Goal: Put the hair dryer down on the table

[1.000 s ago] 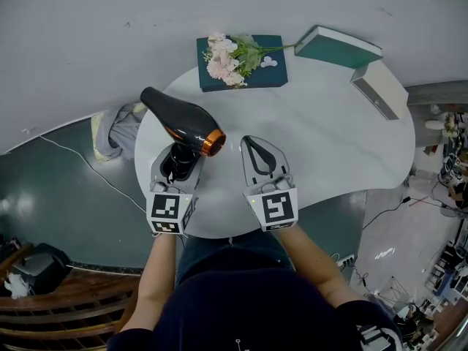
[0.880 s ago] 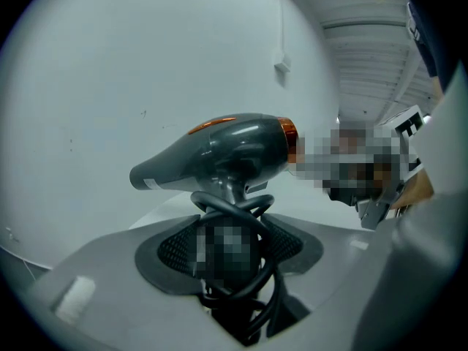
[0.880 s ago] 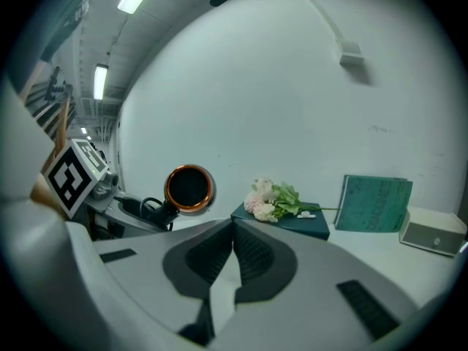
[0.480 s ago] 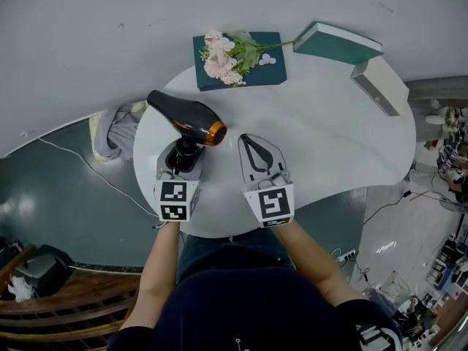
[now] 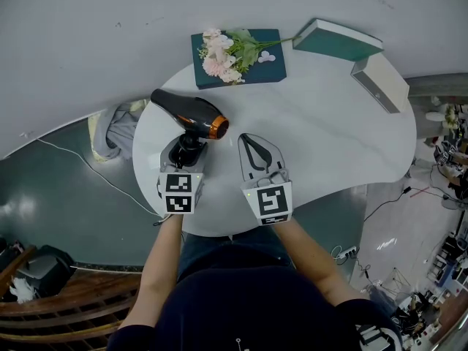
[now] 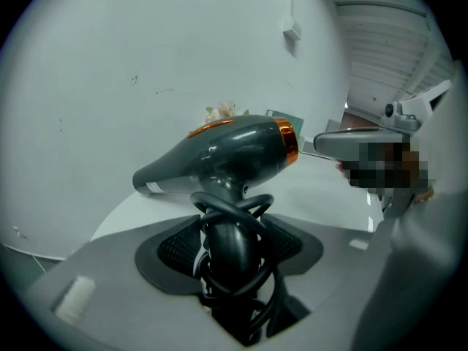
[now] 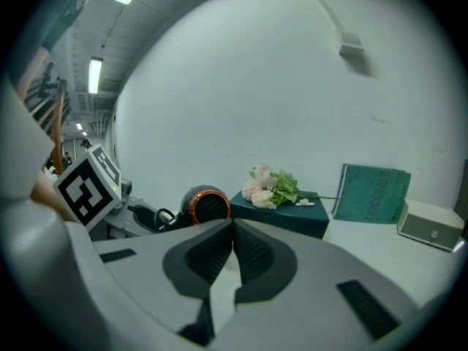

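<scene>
One white oval table [image 5: 329, 130] over dark floor [image 5: 58, 196]; left tool [image 5: 185, 152] clamps the hair dryer [image 5: 186, 112], right tool [image 5: 250, 141] closed, empty.

The left gripper [image 5: 183, 148] and right gripper [image 5: 252, 141] are moulded in light grey, their fingers [image 7: 202, 259] lined with black ribbed pads. Behind the fingers, the left cube [image 5: 179, 194] and right cube [image 5: 271, 202] are printed with black-and-white square markers. A dark short-sleeved top [image 5: 241, 298] is worn.

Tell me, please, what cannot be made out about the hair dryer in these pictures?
- Head view: whether the hair dryer touches the table; its body hides the underside.
- Left gripper view: the handle's end, behind the coiled cord.
- Right gripper view: everything behind its orange-ringed end, seen end-on.
</scene>
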{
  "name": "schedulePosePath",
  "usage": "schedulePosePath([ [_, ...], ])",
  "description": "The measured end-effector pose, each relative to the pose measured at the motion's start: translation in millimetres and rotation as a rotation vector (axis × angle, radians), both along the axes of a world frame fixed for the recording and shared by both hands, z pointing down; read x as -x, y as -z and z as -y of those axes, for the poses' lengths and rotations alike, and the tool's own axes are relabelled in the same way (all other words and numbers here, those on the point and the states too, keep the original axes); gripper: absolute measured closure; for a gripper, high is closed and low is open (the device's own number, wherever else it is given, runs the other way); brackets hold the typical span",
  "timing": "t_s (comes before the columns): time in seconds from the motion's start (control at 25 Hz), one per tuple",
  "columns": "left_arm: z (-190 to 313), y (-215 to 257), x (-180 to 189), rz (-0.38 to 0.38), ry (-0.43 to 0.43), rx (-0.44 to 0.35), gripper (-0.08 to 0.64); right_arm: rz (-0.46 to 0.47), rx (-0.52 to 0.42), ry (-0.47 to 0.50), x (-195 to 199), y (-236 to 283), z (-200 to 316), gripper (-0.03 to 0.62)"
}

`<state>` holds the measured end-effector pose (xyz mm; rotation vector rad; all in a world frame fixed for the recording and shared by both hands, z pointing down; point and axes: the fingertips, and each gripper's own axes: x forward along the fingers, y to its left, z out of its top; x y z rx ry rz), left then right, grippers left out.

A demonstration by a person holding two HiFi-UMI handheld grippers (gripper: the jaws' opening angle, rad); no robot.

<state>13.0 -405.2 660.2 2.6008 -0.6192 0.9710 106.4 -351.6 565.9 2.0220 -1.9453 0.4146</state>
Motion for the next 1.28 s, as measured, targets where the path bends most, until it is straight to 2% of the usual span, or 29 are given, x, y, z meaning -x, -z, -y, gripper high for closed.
schedulePosePath([
  [0.44, -4, -13, -8, 0.078, -0.024, -0.030, 0.295, 0.003, 0.006, -0.003, -1, -3, -2, 0.581],
  [0.84, -9, -34, -15, 0.183, -0.053, -0.023, 0.293, 0.004, 0.017, -0.002, -3, -8, -4, 0.581],
  [1.28, -10, -40, -16, 0.251, -0.068, -0.021, 0.293, 0.004, 0.019, -0.003, -7, -9, -6, 0.581],
])
